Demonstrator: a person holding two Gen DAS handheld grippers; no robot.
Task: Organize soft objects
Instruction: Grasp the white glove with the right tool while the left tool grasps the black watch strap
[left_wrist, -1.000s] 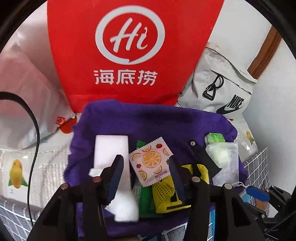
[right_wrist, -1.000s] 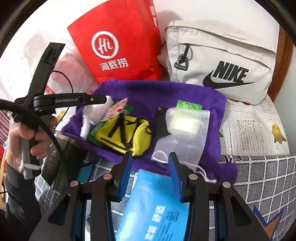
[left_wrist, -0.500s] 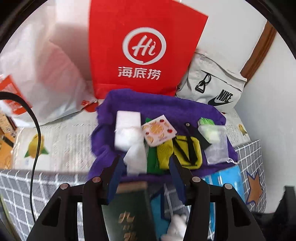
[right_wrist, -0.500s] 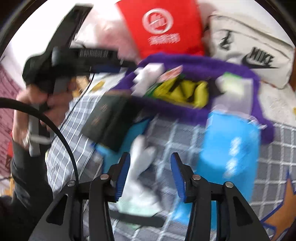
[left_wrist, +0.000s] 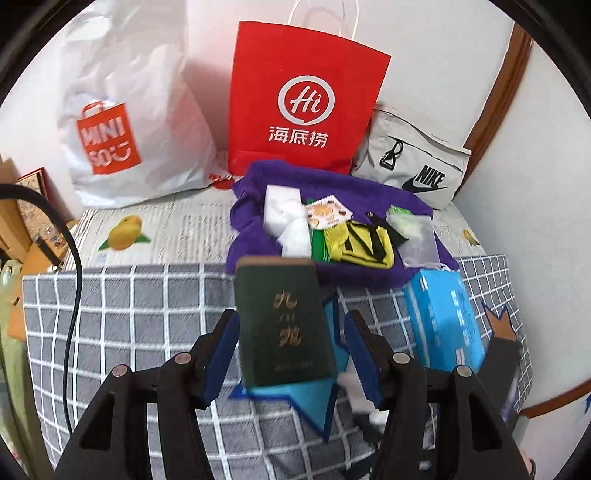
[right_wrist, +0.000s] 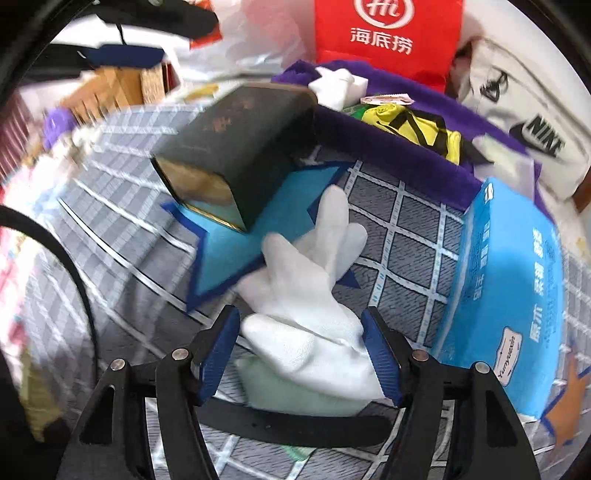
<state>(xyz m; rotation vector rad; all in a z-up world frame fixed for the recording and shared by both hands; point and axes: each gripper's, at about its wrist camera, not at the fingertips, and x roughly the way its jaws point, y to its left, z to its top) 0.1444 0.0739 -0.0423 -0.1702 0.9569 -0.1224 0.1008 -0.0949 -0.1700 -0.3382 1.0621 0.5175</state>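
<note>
A white glove (right_wrist: 314, 295) lies crumpled on a grey checked bedcover (right_wrist: 406, 236) in the lower middle of the right wrist view, its fingers pointing toward the upper right. The right gripper (right_wrist: 301, 354) straddles the glove's cuff end; its blue-padded jaws are spreading apart, with the glove between them, and whether the pads press on the cloth cannot be told. Under the glove sit a pale green soft item (right_wrist: 295, 391) and a black strap (right_wrist: 291, 421).

Just above left of the glove, a dark green box (right_wrist: 240, 147) rests on a blue star patch (right_wrist: 236, 251). At the right edge lies a blue tissue pack (right_wrist: 509, 280).

In the left wrist view, the left gripper (left_wrist: 291, 354) hangs at lower centre, its jaws widening on either side of the same dark green box (left_wrist: 284, 317), not visibly pressing it.

Beyond, in mid frame, a purple cloth (left_wrist: 332, 229) holds a white sponge (left_wrist: 284, 206), an orange-print sachet (left_wrist: 327, 216), a yellow pouch (left_wrist: 354, 243) and a mesh bag (left_wrist: 413, 236). Behind stand a red paper bag (left_wrist: 303, 99), a white plastic bag (left_wrist: 122, 110) at upper left and a grey Nike bag (left_wrist: 417, 166) at right.
</note>
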